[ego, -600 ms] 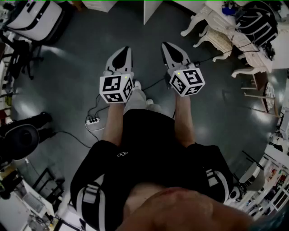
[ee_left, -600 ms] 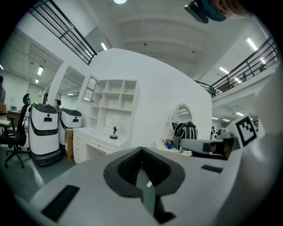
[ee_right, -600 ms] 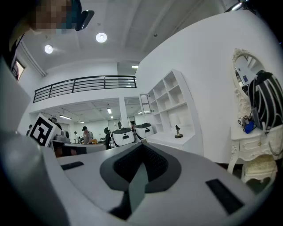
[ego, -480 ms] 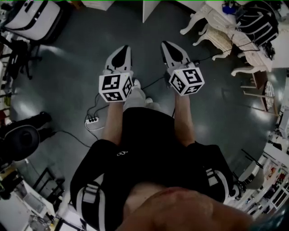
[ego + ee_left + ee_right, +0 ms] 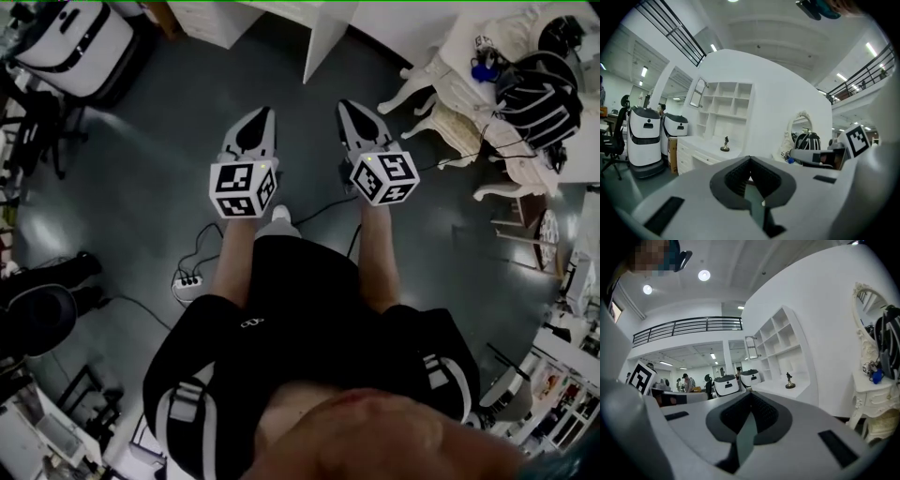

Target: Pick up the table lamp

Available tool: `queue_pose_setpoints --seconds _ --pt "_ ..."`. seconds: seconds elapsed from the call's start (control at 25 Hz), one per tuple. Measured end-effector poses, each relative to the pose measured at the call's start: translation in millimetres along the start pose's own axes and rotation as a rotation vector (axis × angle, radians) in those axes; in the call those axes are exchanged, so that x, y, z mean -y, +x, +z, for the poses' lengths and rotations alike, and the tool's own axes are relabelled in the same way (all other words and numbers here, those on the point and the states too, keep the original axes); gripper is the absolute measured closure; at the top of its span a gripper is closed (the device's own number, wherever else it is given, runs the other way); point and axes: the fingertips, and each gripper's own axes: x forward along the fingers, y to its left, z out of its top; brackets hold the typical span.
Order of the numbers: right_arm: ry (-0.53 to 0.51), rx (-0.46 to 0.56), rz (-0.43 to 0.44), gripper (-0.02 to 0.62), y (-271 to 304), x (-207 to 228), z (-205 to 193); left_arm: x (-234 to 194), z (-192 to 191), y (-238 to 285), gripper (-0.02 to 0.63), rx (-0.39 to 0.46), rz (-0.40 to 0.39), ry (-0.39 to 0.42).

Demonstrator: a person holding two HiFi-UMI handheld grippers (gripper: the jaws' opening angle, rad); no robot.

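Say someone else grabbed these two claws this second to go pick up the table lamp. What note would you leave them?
Left claw: shut, empty, held about level over the floor.
Right claw: shut, empty, alongside it.
Lamp: not to be made out in any view. Ahead are a white counter with a figurine, and an ornate table to the right.
Done: nothing gripped.
To do: find the lamp, open a claw, grip it, lift.

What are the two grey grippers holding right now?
Nothing. The grey left gripper and the grey right gripper are both shut, with nothing between their jaws.
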Motion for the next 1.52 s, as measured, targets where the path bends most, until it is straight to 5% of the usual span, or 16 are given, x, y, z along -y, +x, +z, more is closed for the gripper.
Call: queue_pose_setpoints --seconds 0.36,0.8,1.04,1.32,1.52 --pt "-0.013 -0.005 -0.001 0.577 102.0 21.3 25.6 -74.6 38.1 72.3 0.597 0.017 0.007 -0.013" --pt "0.035 -0.058 -0.047 0.577 221.0 151.7 20.0 -120.2 25.3 230.1 0.597 -0.07 0.028 -0.044" --pt "0.014 -0.113 -0.02 0.577 301.0 227.6 33.3 -132.5 51.7 339.5 0.597 -0.072 0.046 0.009" --pt "0.02 -0.106 -0.053 0.577 324.6 311.9 53.2 -122.3 52.5 425.9 0.597 -0.094 0.029 0.017" --pt "0.011 -0.092 -0.015 0.577 335.4 329.7 71.4 -125.7 65.4 454.9 0.597 -0.067 0.072 0.062"
